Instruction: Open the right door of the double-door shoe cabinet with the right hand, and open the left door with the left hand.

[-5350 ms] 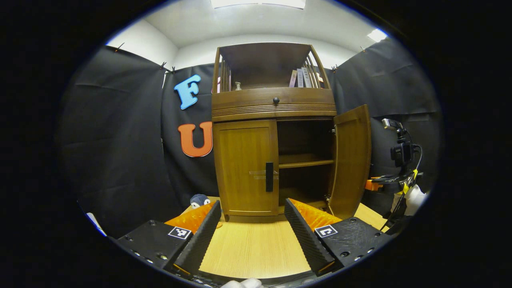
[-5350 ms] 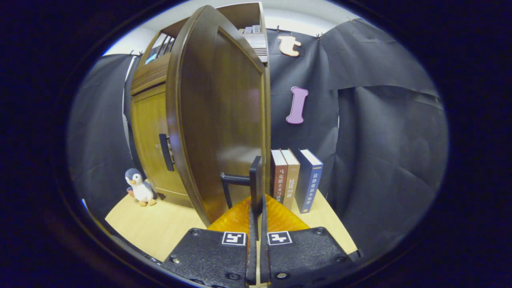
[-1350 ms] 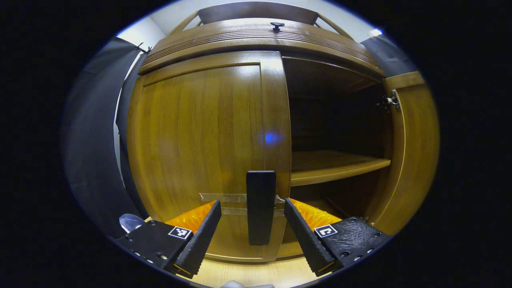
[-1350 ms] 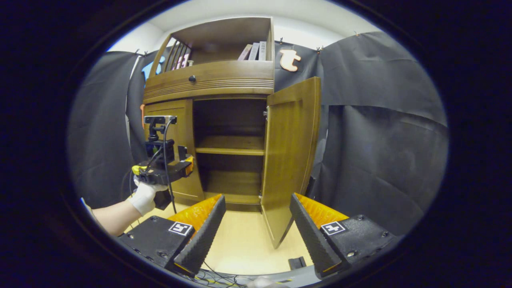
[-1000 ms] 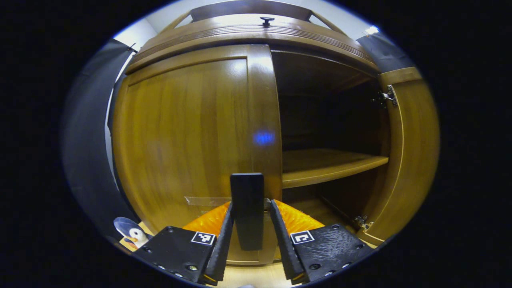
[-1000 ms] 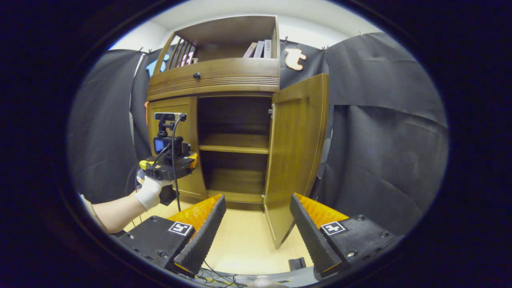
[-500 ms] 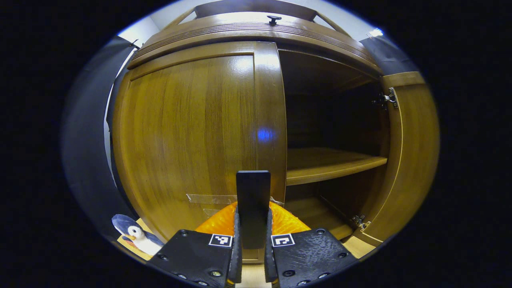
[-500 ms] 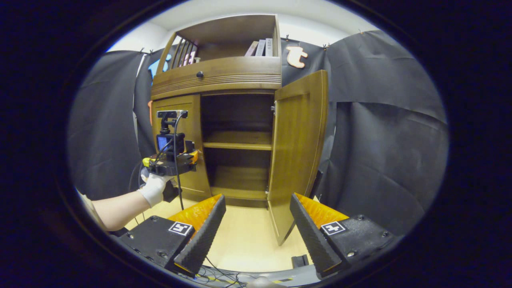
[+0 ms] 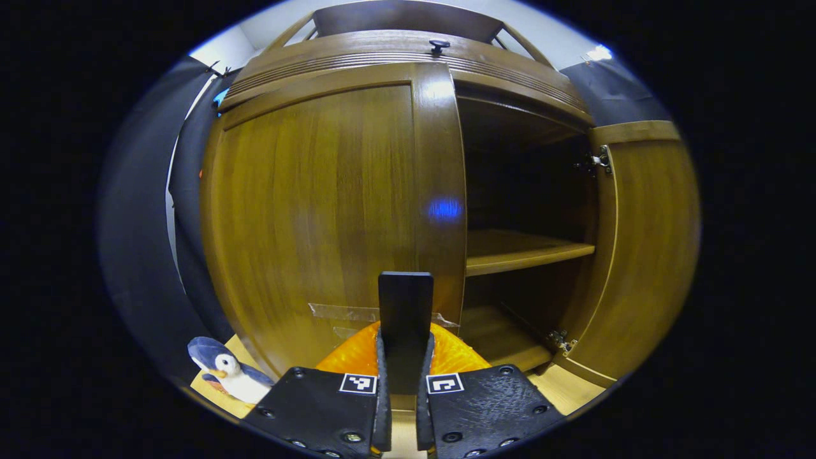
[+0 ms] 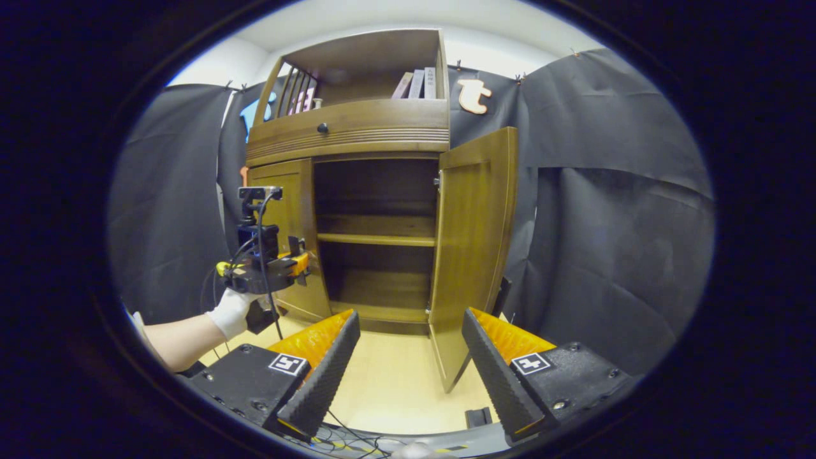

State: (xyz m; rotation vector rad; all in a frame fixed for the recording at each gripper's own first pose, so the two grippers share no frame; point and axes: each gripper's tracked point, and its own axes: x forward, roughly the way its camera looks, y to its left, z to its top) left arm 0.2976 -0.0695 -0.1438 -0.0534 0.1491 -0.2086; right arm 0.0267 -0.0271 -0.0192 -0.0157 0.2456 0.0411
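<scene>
Both fingers of the left hand-held gripper [image 9: 401, 408] pinch the left door [image 9: 331, 210]'s stiff black handle [image 9: 405, 319], a rigid hinged panel likely swinging easily; the right hand-held gripper [image 10: 408, 370] hangs wide.

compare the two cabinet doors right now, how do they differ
The right door is swung wide open, baring the shelf; the left door sits at most barely ajar. The left gripper is clamped on the left door's black handle; the right gripper is open, apart from the right door. The left door carries clear tape near its handle; the right shows its inner face and hinges. Both are the same brown wood.
</scene>
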